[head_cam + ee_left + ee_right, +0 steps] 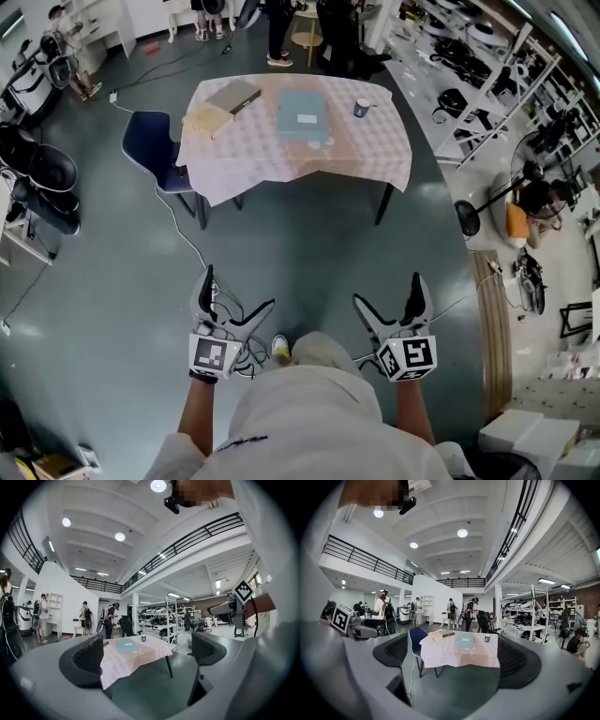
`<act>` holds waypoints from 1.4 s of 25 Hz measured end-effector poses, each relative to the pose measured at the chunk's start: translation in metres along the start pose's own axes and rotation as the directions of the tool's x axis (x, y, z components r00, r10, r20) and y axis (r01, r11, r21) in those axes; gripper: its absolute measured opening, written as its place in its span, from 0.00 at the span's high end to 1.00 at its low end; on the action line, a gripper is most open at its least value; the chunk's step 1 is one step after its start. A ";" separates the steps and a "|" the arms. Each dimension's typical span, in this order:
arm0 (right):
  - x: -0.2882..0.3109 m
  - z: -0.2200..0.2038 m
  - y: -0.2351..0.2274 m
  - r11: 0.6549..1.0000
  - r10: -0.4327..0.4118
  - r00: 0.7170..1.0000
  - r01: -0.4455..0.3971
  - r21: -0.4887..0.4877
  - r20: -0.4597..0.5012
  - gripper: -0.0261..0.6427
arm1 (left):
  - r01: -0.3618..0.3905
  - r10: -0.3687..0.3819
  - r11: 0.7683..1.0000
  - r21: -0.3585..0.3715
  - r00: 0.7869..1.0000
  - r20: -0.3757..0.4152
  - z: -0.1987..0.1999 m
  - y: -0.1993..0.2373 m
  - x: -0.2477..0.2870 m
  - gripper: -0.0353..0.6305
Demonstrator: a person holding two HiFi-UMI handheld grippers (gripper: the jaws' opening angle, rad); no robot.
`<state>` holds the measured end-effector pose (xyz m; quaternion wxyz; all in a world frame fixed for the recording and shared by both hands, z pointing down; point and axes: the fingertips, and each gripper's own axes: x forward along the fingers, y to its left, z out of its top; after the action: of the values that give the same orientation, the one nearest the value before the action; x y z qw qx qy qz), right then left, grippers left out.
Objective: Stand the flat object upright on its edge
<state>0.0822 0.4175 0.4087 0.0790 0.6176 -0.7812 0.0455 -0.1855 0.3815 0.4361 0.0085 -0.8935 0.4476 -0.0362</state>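
Note:
A flat blue-grey object (302,116) lies flat in the middle of a table (356,159) covered with a checked cloth, well ahead of me. The same flat object (127,645) (464,641) appears far off between the jaws in both gripper views. My left gripper (236,291) (147,653) and right gripper (387,292) (457,660) hang side by side at waist height over the floor, far short of the table. Both are open and hold nothing.
On the table also lie a grey book (233,96), a tan flat item (207,119) and a small cup (362,108). A blue chair (155,145) stands at the table's left, with a cable trailing over the floor. Shelving and a floor fan (469,217) line the right side.

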 end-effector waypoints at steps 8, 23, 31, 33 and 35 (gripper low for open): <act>0.020 -0.008 -0.019 0.999 -0.031 0.999 0.032 0.023 -0.041 0.08 | 0.038 -0.038 0.999 -0.015 0.999 0.003 -0.001 -0.001 0.037 0.07; 0.200 0.006 -0.093 0.997 0.060 0.998 -0.059 0.046 -0.027 0.08 | -0.009 0.009 1.000 0.005 0.998 -0.070 -0.002 0.063 0.198 0.08; 0.290 -0.002 -0.158 0.991 0.118 0.991 -0.114 0.071 -0.057 0.09 | -0.062 0.065 0.998 0.027 0.992 -0.110 0.002 0.078 0.297 0.08; 0.308 -0.003 -0.178 0.991 0.124 0.990 -0.121 0.054 -0.061 0.10 | -0.072 0.076 0.997 0.037 0.988 -0.134 0.000 0.077 0.317 0.08; 0.325 -0.001 -0.188 0.990 0.139 0.988 -0.137 0.035 -0.067 0.10 | -0.087 0.093 0.995 0.043 0.983 -0.157 0.002 0.080 0.330 0.08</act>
<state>0.1921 0.0623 0.4636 0.0935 0.5611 -0.8181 0.0842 -0.0526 0.0694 0.4496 -0.0095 -0.8663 0.4860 -0.1147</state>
